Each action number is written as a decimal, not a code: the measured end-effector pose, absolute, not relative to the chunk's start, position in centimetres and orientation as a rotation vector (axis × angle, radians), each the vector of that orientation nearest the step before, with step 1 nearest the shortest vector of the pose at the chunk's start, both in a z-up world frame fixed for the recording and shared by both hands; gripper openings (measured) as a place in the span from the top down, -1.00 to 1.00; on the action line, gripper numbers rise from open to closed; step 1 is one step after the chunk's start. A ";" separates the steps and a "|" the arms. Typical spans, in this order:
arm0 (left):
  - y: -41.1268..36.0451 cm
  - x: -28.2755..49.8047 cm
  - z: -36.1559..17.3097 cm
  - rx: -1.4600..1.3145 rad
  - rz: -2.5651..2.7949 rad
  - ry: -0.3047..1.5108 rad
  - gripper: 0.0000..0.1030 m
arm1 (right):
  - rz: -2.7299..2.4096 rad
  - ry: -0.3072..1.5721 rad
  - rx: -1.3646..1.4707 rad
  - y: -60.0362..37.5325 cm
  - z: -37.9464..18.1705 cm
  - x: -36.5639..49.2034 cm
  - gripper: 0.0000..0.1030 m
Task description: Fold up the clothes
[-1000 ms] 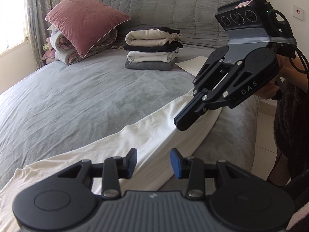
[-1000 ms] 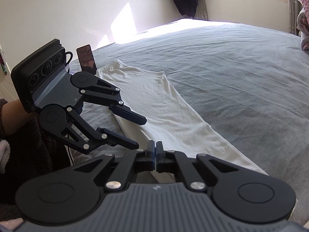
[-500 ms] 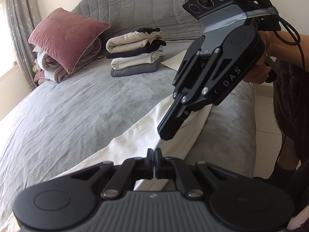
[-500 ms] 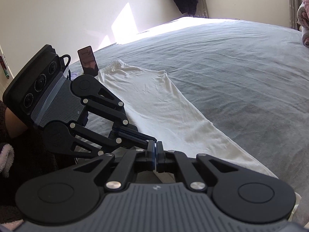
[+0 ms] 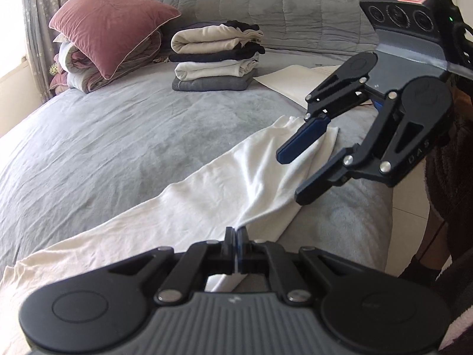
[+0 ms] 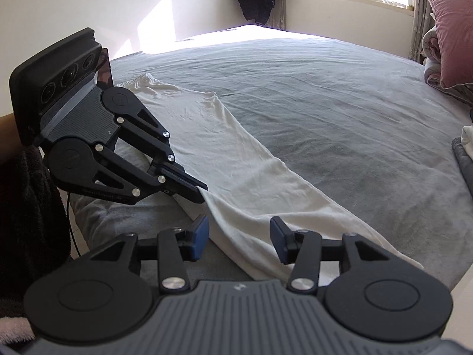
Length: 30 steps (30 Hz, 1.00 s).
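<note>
Along the near edge of the bed (image 5: 103,148), a long white garment (image 5: 236,183) lies stretched out flat, soft knit cloth with shallow creases, on a grey, faintly wrinkled bedspread. I have my left gripper (image 5: 236,238) pinched tight on a fold of that cloth near its middle, lifting a small ridge; in the right wrist view the same left gripper (image 6: 201,191) bites the garment's edge. My right gripper (image 5: 291,174) has its jaws opening, blue pads apart, hanging just over the narrow end of the garment without pressing on it; from its own camera the right gripper (image 6: 239,236) straddles the cloth loosely. Toward the far edge, by the quilted headboard (image 5: 266,6), sits a neat stack of folded clothes (image 5: 215,56). A plump pink velvet pillow (image 5: 112,23) leans on rolled blankets in the far left corner.
</note>
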<state>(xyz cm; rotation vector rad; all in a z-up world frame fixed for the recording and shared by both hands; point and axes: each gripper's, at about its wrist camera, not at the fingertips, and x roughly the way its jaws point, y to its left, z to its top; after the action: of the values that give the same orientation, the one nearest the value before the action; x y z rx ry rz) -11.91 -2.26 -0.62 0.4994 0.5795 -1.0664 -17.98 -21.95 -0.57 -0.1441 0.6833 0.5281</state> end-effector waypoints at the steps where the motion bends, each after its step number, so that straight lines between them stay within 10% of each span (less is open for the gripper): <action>1: -2.2 -11.7 -0.6 0.484 -1.068 0.585 0.98 | 0.509 0.668 -0.186 -21.2 -0.8 -18.5 0.01; 30: -2.5 -13.3 -1.6 0.574 -1.121 0.600 0.98 | -0.386 0.561 -0.432 -23.0 -5.0 -20.6 0.20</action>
<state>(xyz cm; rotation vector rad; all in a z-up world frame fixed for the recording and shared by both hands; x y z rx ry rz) -13.31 -2.53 -1.65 0.5741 0.5998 -1.1206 -20.62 -22.96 -5.05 -0.4318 0.5612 -0.3861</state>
